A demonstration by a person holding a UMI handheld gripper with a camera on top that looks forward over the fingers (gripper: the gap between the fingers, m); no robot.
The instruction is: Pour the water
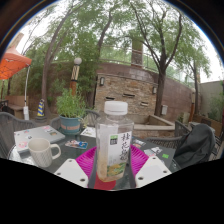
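A clear plastic bottle (113,130) with a white cap and a green-and-white label stands upright between my fingers. It holds a pale yellowish liquid. My gripper (112,162) is shut on its lower half, and the pink pads (86,160) press against both sides. A white mug (42,152) with its handle showing sits on the glass table (28,138), to the left of the bottle and a little beyond the left finger. The bottle's base is hidden low between the fingers.
A potted green plant (70,108) in a blue pot stands at the table's far side. Small items lie on the tabletop near the mug. A dark chair (196,146) is at the right. An orange umbrella (12,64), a stone wall (125,95) and trees lie beyond.
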